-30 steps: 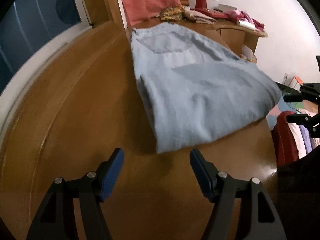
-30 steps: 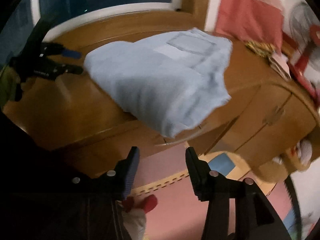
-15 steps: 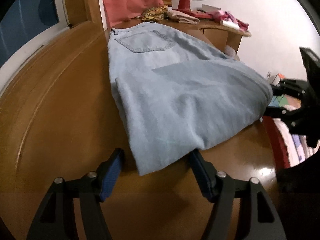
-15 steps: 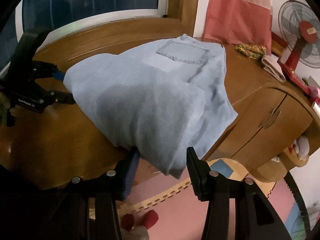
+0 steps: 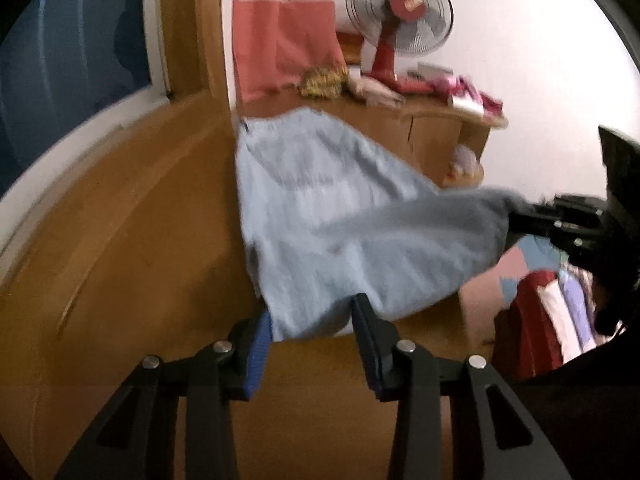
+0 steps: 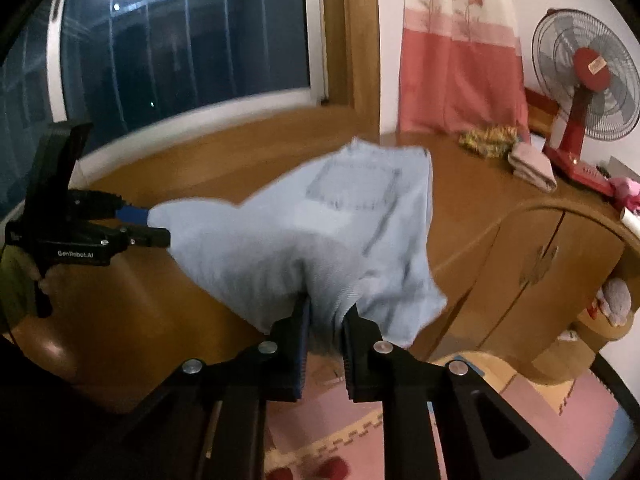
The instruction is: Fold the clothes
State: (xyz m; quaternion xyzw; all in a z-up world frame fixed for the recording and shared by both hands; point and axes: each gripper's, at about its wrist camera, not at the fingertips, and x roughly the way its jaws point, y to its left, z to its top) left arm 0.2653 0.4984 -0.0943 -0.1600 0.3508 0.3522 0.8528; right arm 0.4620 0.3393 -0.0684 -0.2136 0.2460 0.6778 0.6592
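1. At the near edge of the wooden top (image 5: 120, 240), the left gripper (image 5: 312, 320) is clamped on one near corner of the jeans (image 5: 320, 208); denim fills the gap between its blue pads (image 5: 260, 340).
2. The right gripper (image 6: 324, 320) is clenched on the other near corner, the cloth bunched between its jaws.
3. The two held corners are well apart, which keeps the near edge spread, probably so it can be carried over as one straight fold.
4. The near half of the jeans is lifted; the far half, with the back pocket (image 6: 352, 188), rests on the top.
5. Farther right stand a folded cloth (image 6: 532, 164) and a red fan (image 6: 580, 80), clear of the jeans.
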